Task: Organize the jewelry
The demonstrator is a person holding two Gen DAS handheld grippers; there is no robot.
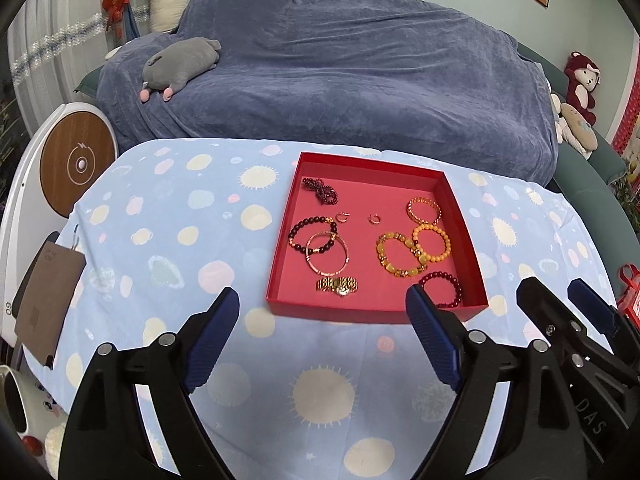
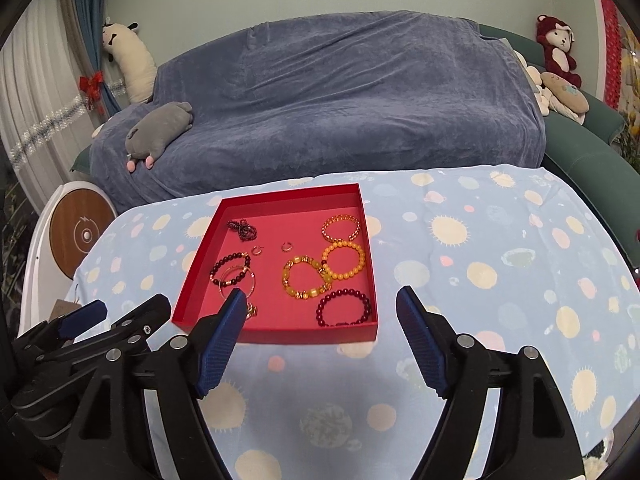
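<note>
Both claws hover released and empty over the counter (image 1: 168, 240): left claw (image 1: 322, 308), right claw (image 2: 320, 306). Beyond, at 12 o'clock, the red tray (image 1: 464, 236) holds the jewelry. Risk: the yellow bracelets (image 1: 400, 256) touch and the gold bangle (image 1: 327, 254) overlaps a dark bracelet (image 1: 298, 234), so one pick may drag its neighbour.

Red tray (image 1: 454, 204), pinkish-red floor. Bracelets: yellow-amber (image 1: 400, 255), orange bead (image 1: 433, 242), dark red bead (image 1: 442, 289), dark maroon (image 1: 312, 235). Gold watch (image 1: 338, 285). Tablecloth (image 1: 180, 216) light blue, cream sun/planet dots. Sofa cover (image 1: 340, 68) slate blue.
</note>
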